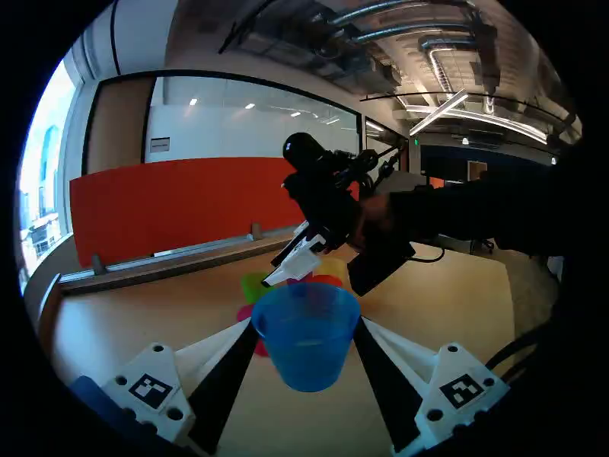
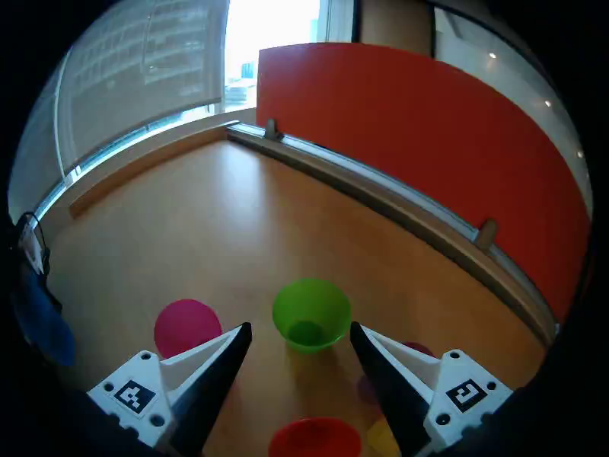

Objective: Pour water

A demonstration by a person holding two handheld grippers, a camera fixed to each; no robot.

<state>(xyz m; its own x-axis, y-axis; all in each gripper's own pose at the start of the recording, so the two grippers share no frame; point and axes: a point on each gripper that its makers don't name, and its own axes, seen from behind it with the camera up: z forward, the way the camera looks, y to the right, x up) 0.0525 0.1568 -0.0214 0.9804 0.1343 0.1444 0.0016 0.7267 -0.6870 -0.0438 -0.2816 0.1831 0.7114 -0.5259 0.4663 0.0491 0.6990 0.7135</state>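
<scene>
Blue cup [image 1: 306,354], one, clamped in left claw [image 1: 304,324]; right claw [image 2: 299,327] apart; one green cup [image 2: 312,305].

Items before me:
- One wooden tabletop [image 2: 190,221], pale brown.
- One red wall panel [image 2: 426,129] along its far edge, with a grey rail [image 2: 365,186] at the foot.
- One bright window [image 2: 137,68].
- Overhead, ceiling pipes [image 1: 396,30] and a strip light [image 1: 441,112].
- On the table, a pink cup [image 2: 186,326], a red cup [image 2: 316,439], and a yellow cup [image 2: 383,438] just beside the red.

Translucent blue cup [image 1: 306,335], upright, aloft, green cup [image 2: 311,312] – upright, on wood
</scene>
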